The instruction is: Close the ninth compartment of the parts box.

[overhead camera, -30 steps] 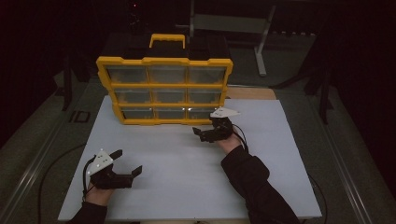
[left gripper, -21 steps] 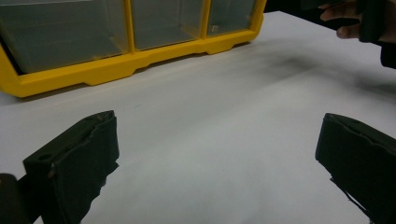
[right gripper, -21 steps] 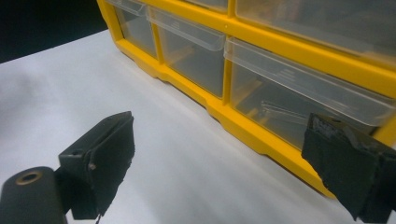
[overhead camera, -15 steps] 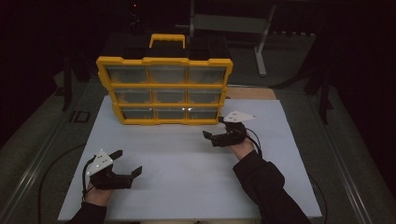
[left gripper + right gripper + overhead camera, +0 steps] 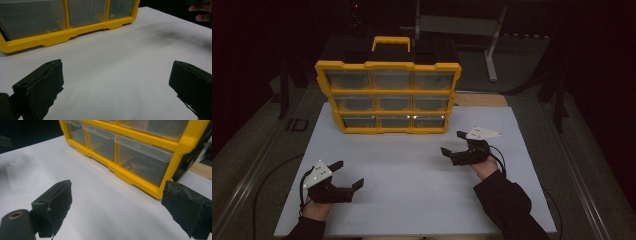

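A yellow drawer cabinet with clear drawers in three rows stands upright at the back of the white board. My left gripper rests low at the front left, open, its jaws wide apart over bare board. My right gripper is held at the right, a short way in front of the cabinet's lower right corner, open with nothing between its jaws. In the right gripper view the cabinet's bottom-row drawers are near, and small parts lie inside them. The left gripper view has the cabinet's base farther off.
A wooden strip lies behind the board at the right. A metal stand rises in the dark beyond the cabinet. Cables trail from both grippers off the board's front edge. The other hand's fingers show in the left gripper view's top right corner.
My right gripper has drawn back from the cabinet's bottom row, toward the person and to the right. The left gripper has stayed in place.
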`<state>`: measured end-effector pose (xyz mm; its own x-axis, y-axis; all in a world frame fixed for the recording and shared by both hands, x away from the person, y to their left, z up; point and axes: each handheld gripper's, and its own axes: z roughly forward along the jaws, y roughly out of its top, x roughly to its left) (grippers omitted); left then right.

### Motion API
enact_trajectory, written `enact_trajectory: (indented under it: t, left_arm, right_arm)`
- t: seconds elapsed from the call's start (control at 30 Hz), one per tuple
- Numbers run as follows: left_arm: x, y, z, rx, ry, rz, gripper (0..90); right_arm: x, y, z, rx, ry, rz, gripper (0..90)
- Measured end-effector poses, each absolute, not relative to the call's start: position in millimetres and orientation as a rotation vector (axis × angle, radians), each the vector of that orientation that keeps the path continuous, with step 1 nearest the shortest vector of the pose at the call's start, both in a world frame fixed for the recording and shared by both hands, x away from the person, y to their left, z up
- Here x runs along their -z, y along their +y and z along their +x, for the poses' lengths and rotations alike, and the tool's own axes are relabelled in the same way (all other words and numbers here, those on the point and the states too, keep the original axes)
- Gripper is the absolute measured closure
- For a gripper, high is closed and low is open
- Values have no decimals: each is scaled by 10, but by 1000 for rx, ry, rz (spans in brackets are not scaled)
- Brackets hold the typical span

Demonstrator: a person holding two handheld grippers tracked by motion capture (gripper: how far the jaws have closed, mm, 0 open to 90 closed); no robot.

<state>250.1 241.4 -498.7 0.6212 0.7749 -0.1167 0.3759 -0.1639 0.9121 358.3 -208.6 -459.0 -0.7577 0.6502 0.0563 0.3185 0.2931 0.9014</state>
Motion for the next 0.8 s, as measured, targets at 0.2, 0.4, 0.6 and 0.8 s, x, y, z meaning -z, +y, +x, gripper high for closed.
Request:
enact_trajectory:
  t: [0.2,0.4,0.6,0.8]
  left_arm:
    - [4989,2421,2500,-457,926,1772,0]
    - [4989,2414,2493,-451,917,1773,0]
    - [4990,2414,2490,-450,914,1772,0]
    - [4988,2417,2487,-454,909,1772,0]
  right_arm:
    - [4616,-2199,3465,-1451,2247,855,95]
    - [4647,-2341,3356,-1467,2241,855,95]
    - [4672,-2472,3225,-1468,2232,839,94]
    - [4714,-2580,3117,-1458,2234,833,95]
